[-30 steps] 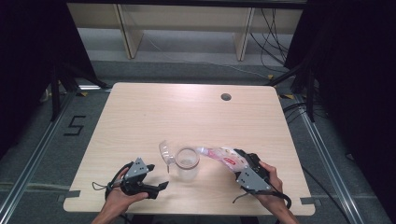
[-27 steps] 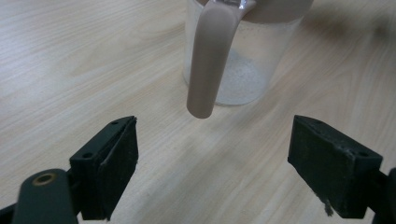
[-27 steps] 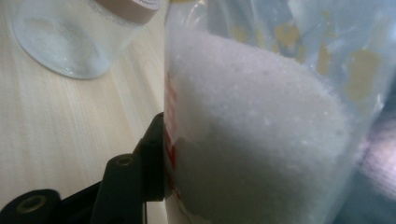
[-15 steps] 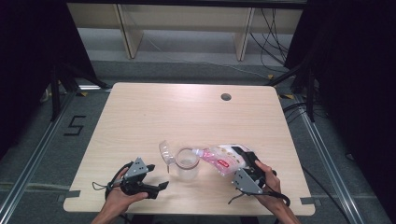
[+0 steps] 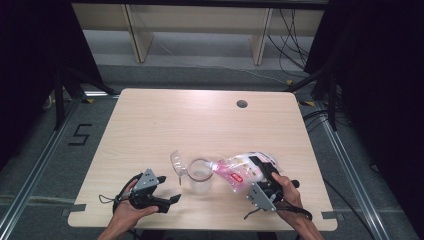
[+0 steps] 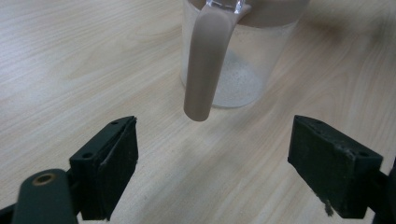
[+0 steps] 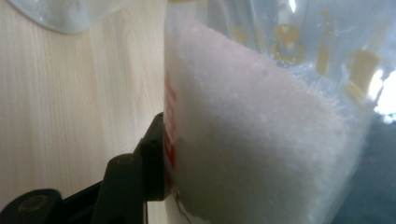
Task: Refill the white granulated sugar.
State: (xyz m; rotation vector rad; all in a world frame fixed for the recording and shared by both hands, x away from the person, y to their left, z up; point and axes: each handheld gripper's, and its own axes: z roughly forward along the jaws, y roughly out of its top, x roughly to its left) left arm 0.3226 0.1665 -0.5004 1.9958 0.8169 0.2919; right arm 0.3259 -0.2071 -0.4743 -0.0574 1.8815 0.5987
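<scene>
From the high view, your right gripper (image 5: 264,172) is clamped on a clear bag (image 5: 240,169) of white grains, tipped so its mouth reaches over the rim of the clear jug (image 5: 199,176) just to that gripper's left. Your left gripper (image 5: 170,201) rests on the table (image 5: 200,120) with its jaws pointing toward the jug, near it but apart.

In the left gripper view, your jaws stand wide apart with nothing between them; the jug's handle (image 6: 205,60) hangs straight ahead, just beyond the tips, with a thin layer of grains on the jug's bottom.

In the right gripper view, the bag presses against your left pad (image 7: 156,158), its white grains packed right above the jaws.
</scene>
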